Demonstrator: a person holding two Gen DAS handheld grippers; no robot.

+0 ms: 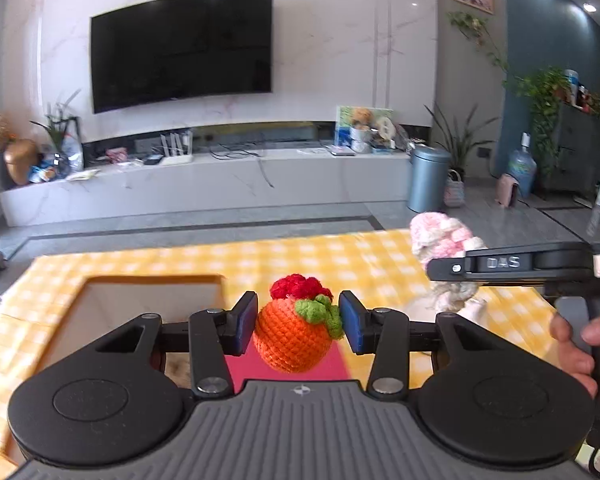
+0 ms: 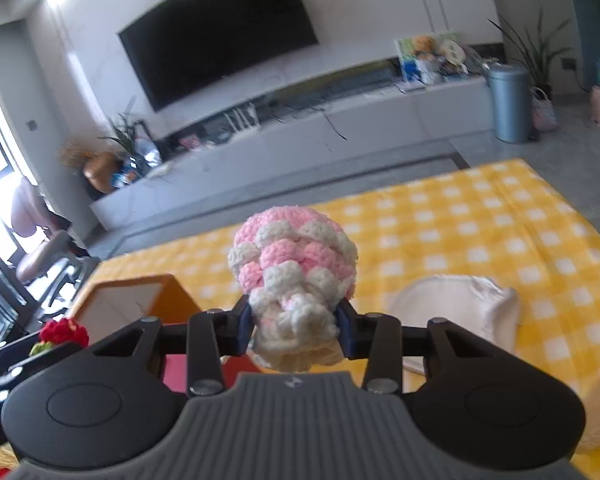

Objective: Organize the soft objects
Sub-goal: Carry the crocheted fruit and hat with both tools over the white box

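Orange crochet fruit (image 1: 294, 338) is pinched between the left gripper (image 1: 298, 326) fingers, above the table (image 1: 220, 260). Right gripper (image 2: 296, 330) is clamped on the pink-white crochet piece (image 2: 292, 268). Box (image 1: 140, 300) sits left; carry level, release low inside, don't squeeze harder.

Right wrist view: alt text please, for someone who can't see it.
The right gripper holds a pink-and-white crocheted toy in its jaws, above a yellow checked tablecloth. An orange box sits left, a white cloth right, a wall-mounted TV behind.
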